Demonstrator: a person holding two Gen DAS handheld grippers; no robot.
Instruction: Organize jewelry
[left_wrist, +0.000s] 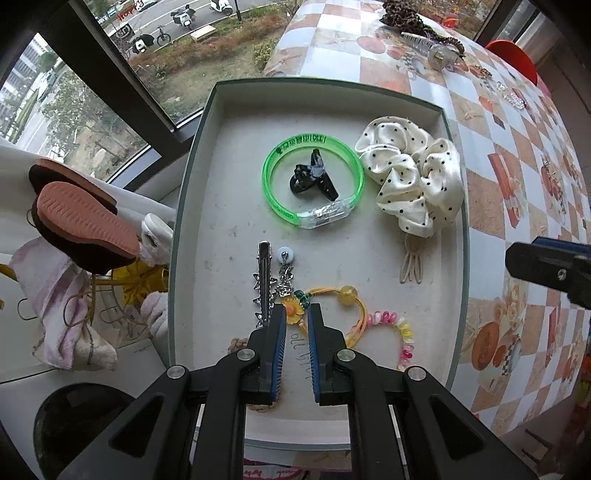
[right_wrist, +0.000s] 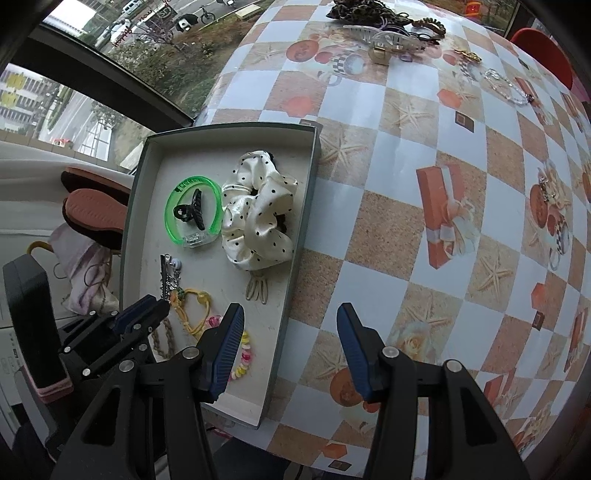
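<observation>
Checkered worktop (right_wrist: 388, 155) carries a shallow grey tray (left_wrist: 192, 206) near a window. Inside lie a green bangle (left_wrist: 275, 173) ringing a black claw clip (left_wrist: 314, 177), a polka-dot scrunchie (left_wrist: 413, 173) and a yellow flower hair tie (left_wrist: 354, 310). Left hand-held gripper (left_wrist: 296, 314) hangs over the tray, nearly closed, holding nothing. Right hand-held gripper (right_wrist: 290, 321) is half open, empty.

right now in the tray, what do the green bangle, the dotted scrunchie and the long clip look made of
Green bangle: looks like translucent plastic, glossy, with a clear block section; light passes through it.
Dotted scrunchie: cream fabric with black dots, probably satin, judging by its soft sheen and gathered folds.
Long clip: seems metal, silvery and reflective, with small star shapes along it.
</observation>
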